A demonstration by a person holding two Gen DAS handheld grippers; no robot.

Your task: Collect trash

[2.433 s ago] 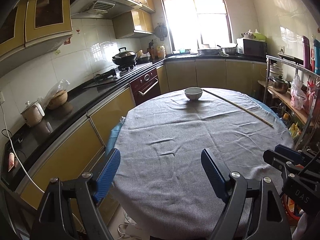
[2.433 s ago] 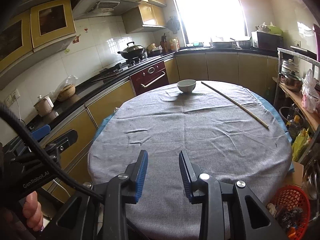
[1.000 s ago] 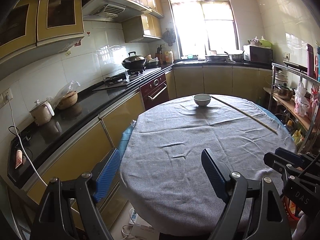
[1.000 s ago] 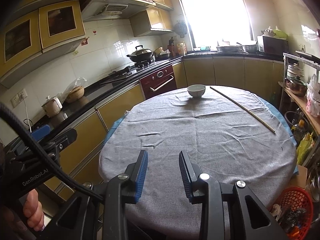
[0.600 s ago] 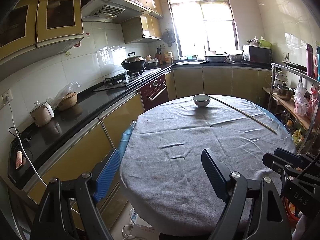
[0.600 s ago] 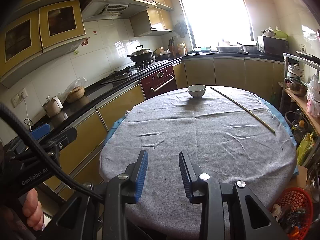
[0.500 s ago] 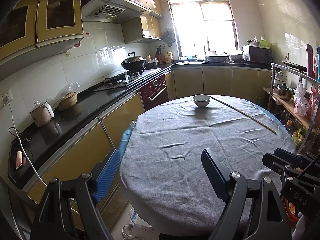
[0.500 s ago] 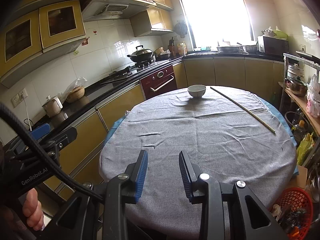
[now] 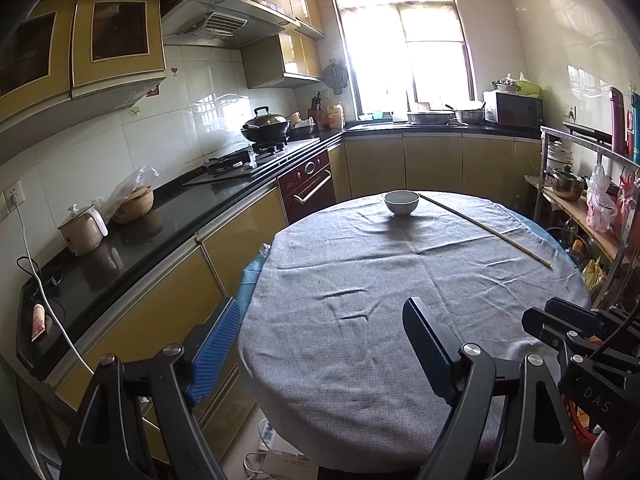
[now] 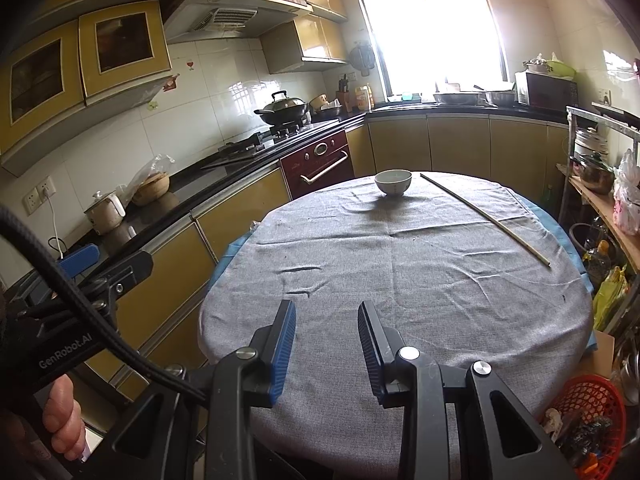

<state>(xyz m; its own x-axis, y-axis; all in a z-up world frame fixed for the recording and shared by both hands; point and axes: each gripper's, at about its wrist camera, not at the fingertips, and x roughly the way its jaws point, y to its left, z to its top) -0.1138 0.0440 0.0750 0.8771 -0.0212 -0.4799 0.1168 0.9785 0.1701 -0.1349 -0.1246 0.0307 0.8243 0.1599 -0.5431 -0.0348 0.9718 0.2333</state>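
Observation:
A round table under a grey cloth (image 9: 400,280) (image 10: 420,272) fills both views. A white bowl (image 9: 401,202) (image 10: 393,182) stands at its far edge. A long thin stick (image 9: 484,229) (image 10: 484,216) lies across the far right of the cloth. My left gripper (image 9: 320,340) is open wide and empty over the near left edge of the table. My right gripper (image 10: 327,332) is open and empty over the near edge. A red basket (image 10: 588,412) holding scraps stands on the floor at the table's right.
A black counter (image 9: 140,236) with a stove, wok (image 9: 265,125) and small cooker (image 9: 82,230) runs along the left. A metal shelf rack (image 9: 580,200) with pots and bags stands at the right. A power strip (image 9: 268,440) lies on the floor under the table's near edge.
Both grippers have drawn back from the table, so more of its near edge and the floor shows. In the last half second nothing has moved. The jaws have kept their openings.

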